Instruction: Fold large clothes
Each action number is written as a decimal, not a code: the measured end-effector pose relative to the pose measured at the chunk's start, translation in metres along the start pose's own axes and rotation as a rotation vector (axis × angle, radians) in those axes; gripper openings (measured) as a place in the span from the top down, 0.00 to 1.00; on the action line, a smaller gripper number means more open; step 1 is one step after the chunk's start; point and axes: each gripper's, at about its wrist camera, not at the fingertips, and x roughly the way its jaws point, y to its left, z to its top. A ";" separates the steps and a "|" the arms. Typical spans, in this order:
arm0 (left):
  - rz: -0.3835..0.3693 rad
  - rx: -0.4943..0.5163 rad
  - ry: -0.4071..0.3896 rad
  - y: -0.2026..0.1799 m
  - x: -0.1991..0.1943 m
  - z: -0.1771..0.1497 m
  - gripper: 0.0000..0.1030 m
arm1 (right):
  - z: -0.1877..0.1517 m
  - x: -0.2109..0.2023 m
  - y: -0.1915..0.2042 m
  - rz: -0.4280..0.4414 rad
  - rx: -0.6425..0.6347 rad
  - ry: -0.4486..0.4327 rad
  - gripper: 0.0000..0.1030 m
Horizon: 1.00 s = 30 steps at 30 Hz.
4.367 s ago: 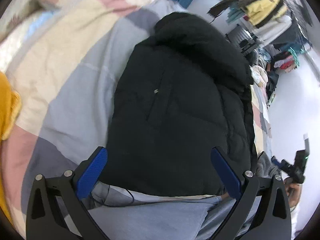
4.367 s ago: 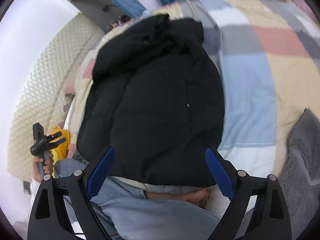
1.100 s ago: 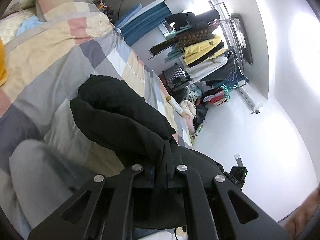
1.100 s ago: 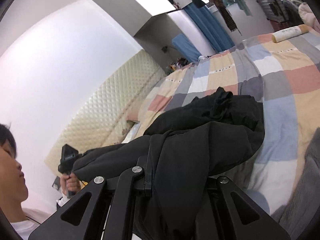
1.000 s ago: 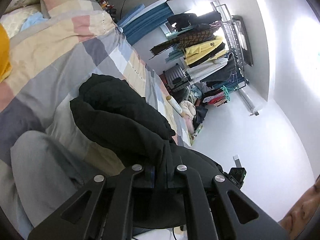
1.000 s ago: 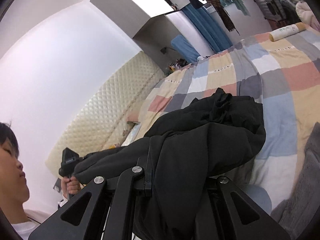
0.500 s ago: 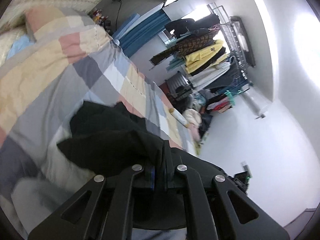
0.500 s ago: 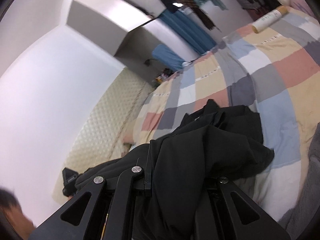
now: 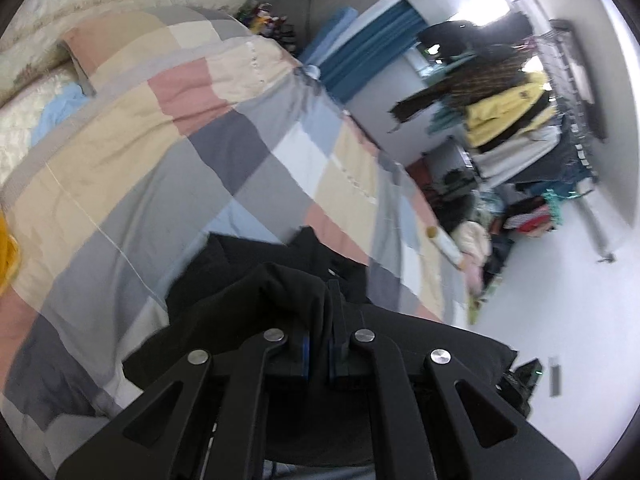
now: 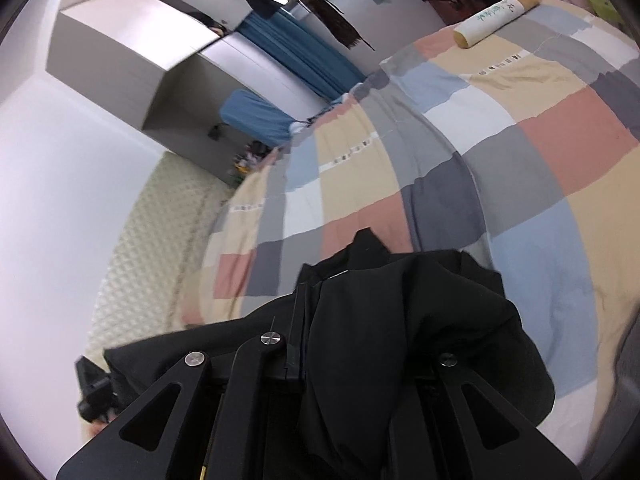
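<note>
I've lifted the black jacket [image 9: 256,292] off the bed [image 9: 120,168]; my left gripper [image 9: 318,354] and right gripper [image 10: 298,354] stay clamped on its hem, carrying it forward to fold.

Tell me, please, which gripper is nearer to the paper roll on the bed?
Right. The paper roll lies ahead and rightward of the right gripper; the left gripper is further left, away from it.

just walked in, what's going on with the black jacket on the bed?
A person holds a gripper in each hand and is folding a black jacket over a patchwork quilt. The left gripper and the right gripper are each shut on a pinch of the jacket's fabric, which drapes forward from both onto the quilt. The fold is not laid flat yet.
</note>
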 end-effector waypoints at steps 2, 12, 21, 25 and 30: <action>0.058 0.000 -0.008 -0.003 0.014 0.011 0.95 | 0.008 0.008 0.002 -0.026 -0.019 0.009 0.94; 0.352 0.101 0.011 -0.025 0.113 0.046 0.95 | 0.039 0.092 -0.012 -0.256 -0.089 0.078 0.94; 0.544 0.250 0.079 -0.012 0.202 0.043 0.95 | 0.043 0.182 -0.038 -0.435 -0.185 0.210 0.95; 0.566 0.247 0.101 0.000 0.221 0.044 0.95 | 0.041 0.205 -0.046 -0.441 -0.198 0.228 0.96; 0.521 0.190 0.125 0.012 0.221 0.044 0.94 | 0.037 0.207 -0.058 -0.375 -0.155 0.222 0.95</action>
